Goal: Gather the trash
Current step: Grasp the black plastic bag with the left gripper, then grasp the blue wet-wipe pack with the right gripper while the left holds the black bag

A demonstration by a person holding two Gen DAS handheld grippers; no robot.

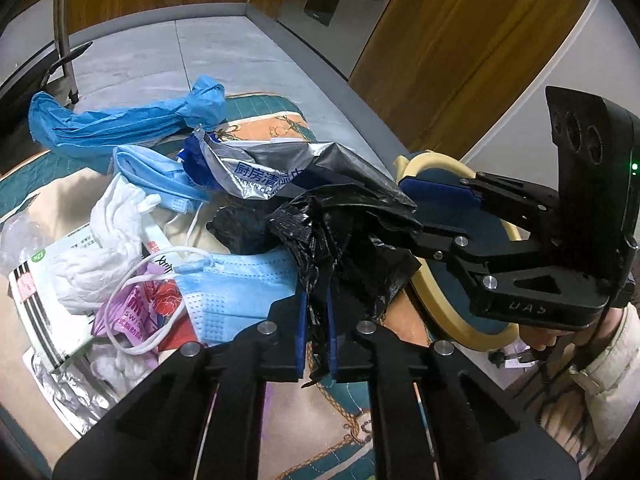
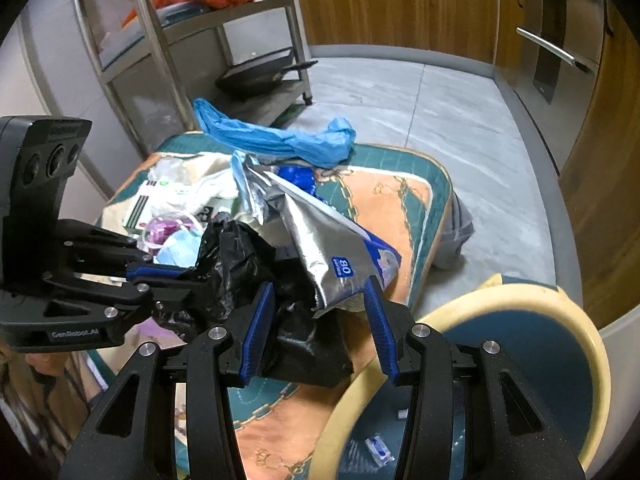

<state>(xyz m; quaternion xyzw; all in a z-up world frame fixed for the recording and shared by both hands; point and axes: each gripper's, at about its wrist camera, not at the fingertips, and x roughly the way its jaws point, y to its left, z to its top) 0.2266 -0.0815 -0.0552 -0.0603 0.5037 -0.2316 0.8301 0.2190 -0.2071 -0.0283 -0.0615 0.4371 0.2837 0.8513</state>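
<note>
1. At the left of the left wrist view, crumpled white tissue (image 1: 96, 252) and a green-striped carton (image 1: 44, 304) are lying on the patterned mat (image 1: 280, 412).
2. Toward the centre, pale blue face masks (image 1: 232, 284) are sitting beside a silver wipes pouch (image 1: 256, 168), under a blue plastic bag (image 1: 120, 120).
3. At lower centre, the left gripper (image 1: 318, 340) is clamping a fold of the black plastic bag (image 1: 340, 240).
4. At the right, the right gripper (image 2: 320, 320) is standing half-spread around the same bag; whether its pads are pressing cannot be told.
5. At the lower right of the right wrist view, a cream-rimmed bin (image 2: 576, 320) is standing beside the mat.
</note>
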